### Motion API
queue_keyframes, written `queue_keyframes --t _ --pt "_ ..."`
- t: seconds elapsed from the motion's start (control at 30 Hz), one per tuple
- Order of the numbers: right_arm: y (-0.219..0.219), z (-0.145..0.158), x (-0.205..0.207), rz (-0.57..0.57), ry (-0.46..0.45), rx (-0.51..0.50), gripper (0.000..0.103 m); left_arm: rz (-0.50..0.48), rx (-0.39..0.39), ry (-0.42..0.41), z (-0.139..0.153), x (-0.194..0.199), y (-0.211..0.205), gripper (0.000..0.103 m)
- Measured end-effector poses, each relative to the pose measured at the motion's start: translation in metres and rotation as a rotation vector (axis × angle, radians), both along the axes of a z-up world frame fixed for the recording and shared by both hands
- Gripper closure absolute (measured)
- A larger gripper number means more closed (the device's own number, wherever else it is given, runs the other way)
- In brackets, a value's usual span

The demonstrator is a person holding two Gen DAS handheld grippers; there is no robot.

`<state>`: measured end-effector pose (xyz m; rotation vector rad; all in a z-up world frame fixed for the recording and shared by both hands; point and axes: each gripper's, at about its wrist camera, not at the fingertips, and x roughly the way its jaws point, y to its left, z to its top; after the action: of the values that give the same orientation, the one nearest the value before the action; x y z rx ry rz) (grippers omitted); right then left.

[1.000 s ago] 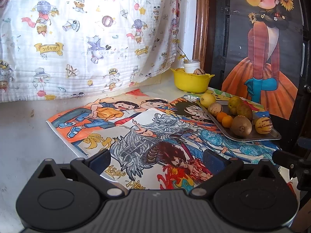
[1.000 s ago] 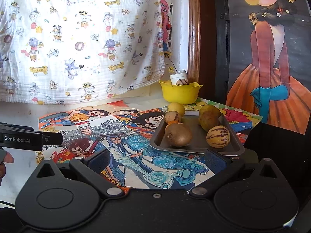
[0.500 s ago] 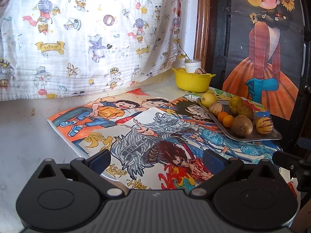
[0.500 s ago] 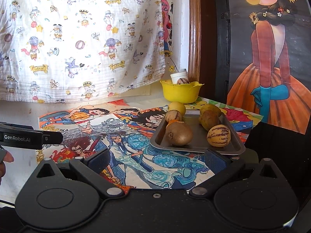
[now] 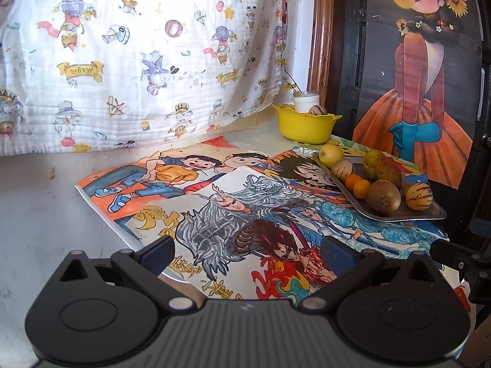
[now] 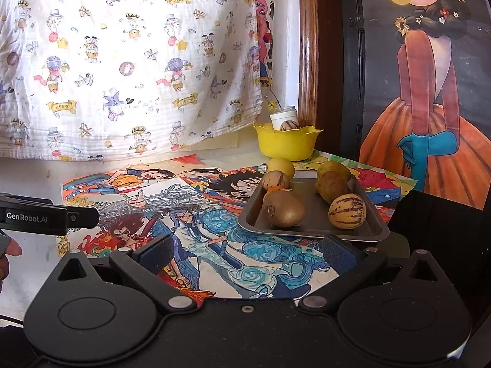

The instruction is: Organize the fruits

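Currently both the left gripper [image 5: 245, 250] and right gripper [image 6: 247, 253] gape wide, holding nothing. Crowded fruit on the tray [image 6: 319, 231] risks trouble: nudging the kiwi [image 6: 284, 208] could roll its neighbours off.

You see a dull grey metal tray [image 6: 313, 227] with a matt, slightly scuffed floor. The kiwi [image 6: 284, 208] on it has a rough, fuzzy brown skin; the striped melon [image 6: 347, 211] beside it looks smooth and faintly waxy. The small oranges [image 5: 357, 185] show a glossy peel. The yellow bowl [image 6: 287, 143] is smooth plastic with a soft sheen. You note flat matt paper drawings [image 5: 214, 211] on the table, and a crinkled, woven white cloth [image 5: 138, 61] hanging behind. The frame [image 6: 307, 49] is polished brown wood. Your left gripper [image 5: 247, 250] has matt black plastic with a ribbed grey housing; your right gripper [image 6: 247, 253] looks matt black plastic, dusty.
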<state>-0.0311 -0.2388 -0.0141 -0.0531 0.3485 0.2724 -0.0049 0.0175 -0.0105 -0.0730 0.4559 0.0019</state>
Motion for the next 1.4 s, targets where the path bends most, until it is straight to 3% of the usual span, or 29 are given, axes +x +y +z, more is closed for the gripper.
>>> queue_keyframes --t 1.4 --pt "0.0032 -0.0081 0.0042 0.002 0.035 -0.001 0.0 -0.036 0.001 0.005 -0.0022 0.0003 -0.0069 0.0"
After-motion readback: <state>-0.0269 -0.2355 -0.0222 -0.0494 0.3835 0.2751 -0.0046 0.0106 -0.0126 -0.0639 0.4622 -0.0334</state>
